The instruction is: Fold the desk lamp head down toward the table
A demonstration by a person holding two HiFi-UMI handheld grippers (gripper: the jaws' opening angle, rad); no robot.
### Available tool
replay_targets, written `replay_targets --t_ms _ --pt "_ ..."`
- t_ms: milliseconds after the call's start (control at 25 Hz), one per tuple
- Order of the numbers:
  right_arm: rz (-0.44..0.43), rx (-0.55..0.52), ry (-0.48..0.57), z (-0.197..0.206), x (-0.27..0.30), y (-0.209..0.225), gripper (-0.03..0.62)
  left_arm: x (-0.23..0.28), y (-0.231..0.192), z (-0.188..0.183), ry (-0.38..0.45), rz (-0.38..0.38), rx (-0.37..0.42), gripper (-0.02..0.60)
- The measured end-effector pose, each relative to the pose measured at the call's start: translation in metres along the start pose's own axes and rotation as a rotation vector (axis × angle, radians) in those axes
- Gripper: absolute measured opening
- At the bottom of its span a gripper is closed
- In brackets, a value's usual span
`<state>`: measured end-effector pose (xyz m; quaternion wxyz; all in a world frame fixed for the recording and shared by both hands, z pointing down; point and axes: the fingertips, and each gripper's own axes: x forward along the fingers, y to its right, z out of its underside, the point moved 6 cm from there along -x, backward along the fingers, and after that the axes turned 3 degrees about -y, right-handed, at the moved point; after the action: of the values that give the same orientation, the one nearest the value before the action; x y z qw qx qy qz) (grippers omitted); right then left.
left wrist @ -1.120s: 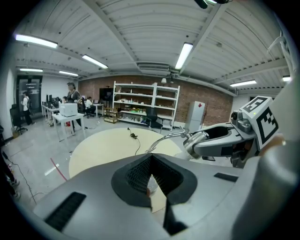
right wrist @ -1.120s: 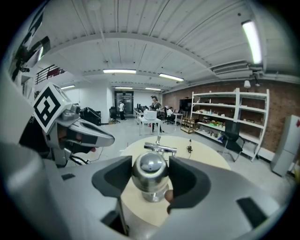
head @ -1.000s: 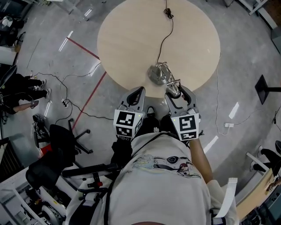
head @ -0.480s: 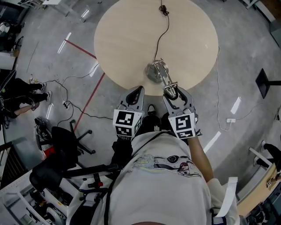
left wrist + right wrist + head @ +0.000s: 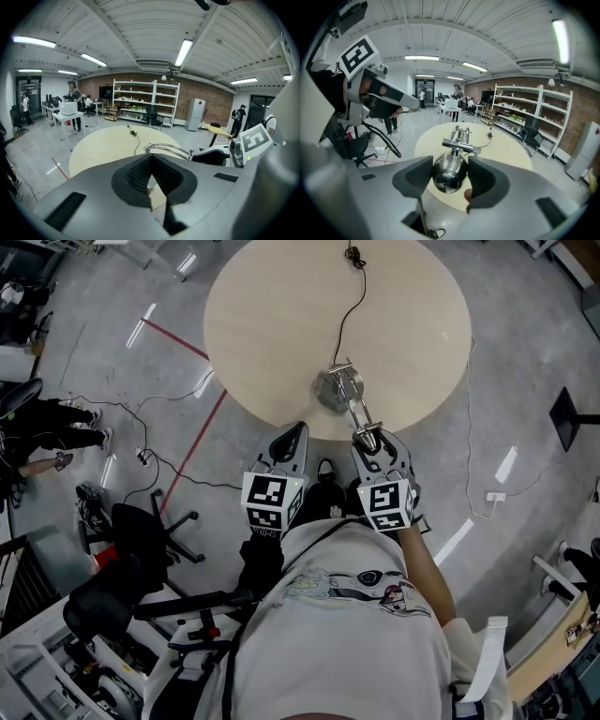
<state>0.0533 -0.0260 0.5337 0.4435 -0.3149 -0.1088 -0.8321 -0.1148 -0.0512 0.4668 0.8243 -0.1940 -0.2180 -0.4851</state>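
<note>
A chrome desk lamp stands near the front edge of the round wooden table point(image 5: 281, 315). Its round base point(image 5: 330, 390) sits on the table. Its jointed arm point(image 5: 354, 409) reaches toward me and ends in the chrome lamp head point(image 5: 365, 437). My right gripper point(image 5: 367, 440) is shut on that head. In the right gripper view the lamp head point(image 5: 449, 172) fills the gap between the pads of the right gripper point(image 5: 449, 174). My left gripper point(image 5: 297, 431) hangs just left of it off the table edge, shut on nothing. The left gripper view shows the lamp arm point(image 5: 168, 149) beyond the left gripper point(image 5: 151, 157).
A black cable point(image 5: 343, 310) runs from the lamp base across the table to a plug point(image 5: 355, 254) at the far edge. On the floor are a red line point(image 5: 192, 446), an office chair point(image 5: 141, 540) at left and a black stand base point(image 5: 574, 413) at right.
My right gripper has kept its hold on the lamp head and drawn it slightly toward me. The lamp arm looks a little more stretched out. The left gripper has barely moved.
</note>
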Motion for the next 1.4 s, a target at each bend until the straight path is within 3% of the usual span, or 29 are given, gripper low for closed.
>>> replay_targets --t_ms 1400 --pt "-0.008 -0.004 -0.103 0.045 0.040 -0.001 0.212 -0.002 -0.008 0.011 -0.019 -0.017 -0.022 0.003"
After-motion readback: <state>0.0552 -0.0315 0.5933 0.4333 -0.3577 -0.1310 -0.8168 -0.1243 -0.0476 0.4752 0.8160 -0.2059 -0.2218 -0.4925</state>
